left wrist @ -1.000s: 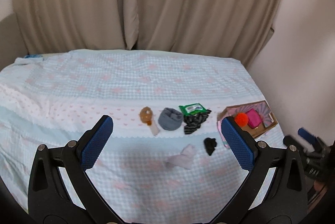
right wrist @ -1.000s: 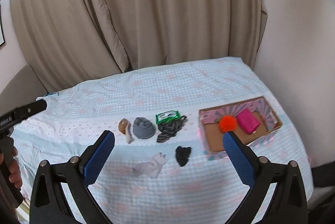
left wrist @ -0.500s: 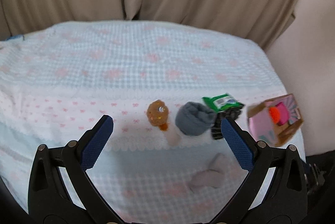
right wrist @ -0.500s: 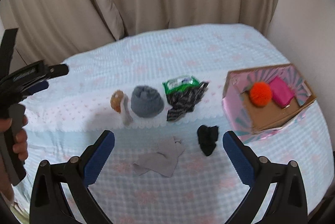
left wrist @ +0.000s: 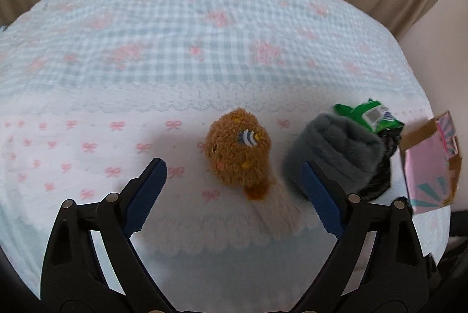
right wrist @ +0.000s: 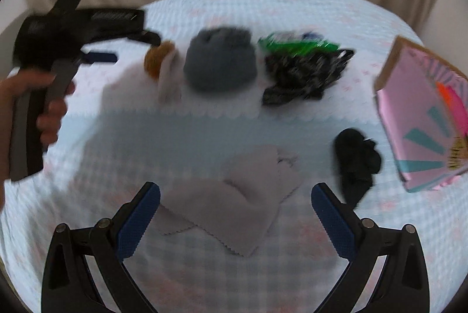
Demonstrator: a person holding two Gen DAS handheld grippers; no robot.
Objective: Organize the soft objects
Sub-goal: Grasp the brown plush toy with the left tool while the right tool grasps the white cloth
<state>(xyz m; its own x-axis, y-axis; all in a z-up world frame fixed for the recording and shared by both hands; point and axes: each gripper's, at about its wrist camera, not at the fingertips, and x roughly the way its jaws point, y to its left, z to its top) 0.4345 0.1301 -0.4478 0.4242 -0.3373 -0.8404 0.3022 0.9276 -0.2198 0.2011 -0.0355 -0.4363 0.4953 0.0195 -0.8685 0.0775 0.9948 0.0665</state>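
Both of your grippers have dropped toward the bed over the last second, so the soft items that sat small and far away now fill each view.

Your left gripper [left wrist: 232, 190] hangs over the brown plush toy [left wrist: 238, 150], which lies on the white bow-print band of the bedspread [left wrist: 204, 44]. Its jaws are closing, but the blue pads do not touch the toy yet — it lies between and just ahead of them, nothing held. Just right of the toy sits the grey rolled sock [left wrist: 333, 149], its near edge behind the right-hand pad, with a green packet [left wrist: 368, 115] behind it.

Your right gripper [right wrist: 235, 221] is wide open and empty, lowered over the flat grey cloth [right wrist: 242, 199], which lies between its pads. The black scrunchie [right wrist: 356, 161] lies near the cloth's right side, the black patterned fabric [right wrist: 304, 73] further back, and the pink cardboard box [right wrist: 421, 120] at the right edge, well apart from the cloth.

This reads as the start of two pickups at once. Since the box already shows orange and pink items inside, it is probably where the toy and cloth belong. The sock crowds your left gripper's right pad — it could get pinched along with the toy.
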